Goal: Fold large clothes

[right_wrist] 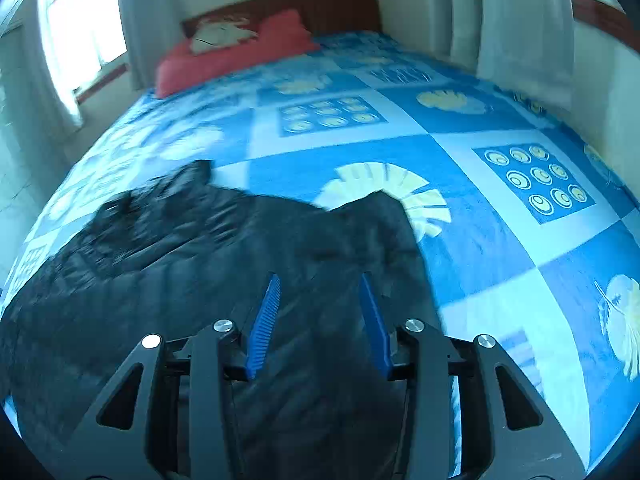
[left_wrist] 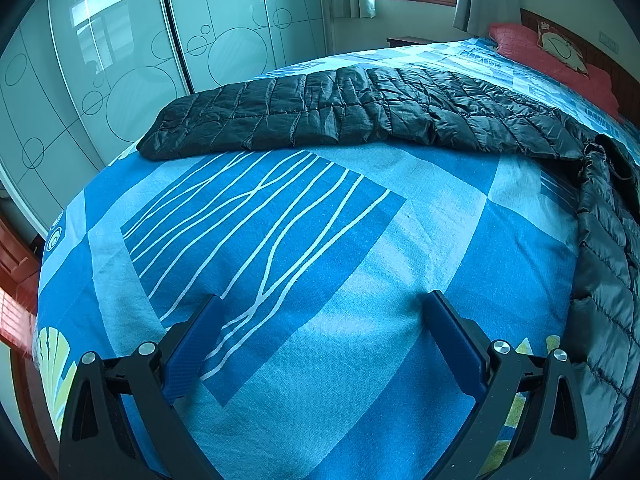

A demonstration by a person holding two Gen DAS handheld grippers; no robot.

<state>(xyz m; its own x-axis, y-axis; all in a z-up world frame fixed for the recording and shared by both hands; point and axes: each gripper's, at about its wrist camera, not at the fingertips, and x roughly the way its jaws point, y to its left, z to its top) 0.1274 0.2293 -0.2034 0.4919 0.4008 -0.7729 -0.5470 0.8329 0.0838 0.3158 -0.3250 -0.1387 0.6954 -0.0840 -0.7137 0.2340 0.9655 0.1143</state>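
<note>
Jacket (left_wrist: 360, 108) lies on bedspread (left_wrist: 320, 260); left gripper (left_wrist: 320, 312) and right gripper (right_wrist: 320, 292) gape empty

My left wrist view looks low across the bedspread (left_wrist: 320, 240) toward the wardrobe (left_wrist: 120, 60), my right faces the headboard (right_wrist: 320, 4); both share the black jacket (left_wrist: 320, 108).

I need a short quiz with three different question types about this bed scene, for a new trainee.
1. True or false: the left gripper holds the jacket.
2. Over what does the right gripper hover? A) pillow B) jacket C) curtain
3. Fill in: the jacket's sleeve lies stretched out on the ____.

Key: 1 false; 2 B; 3 bed.
</note>
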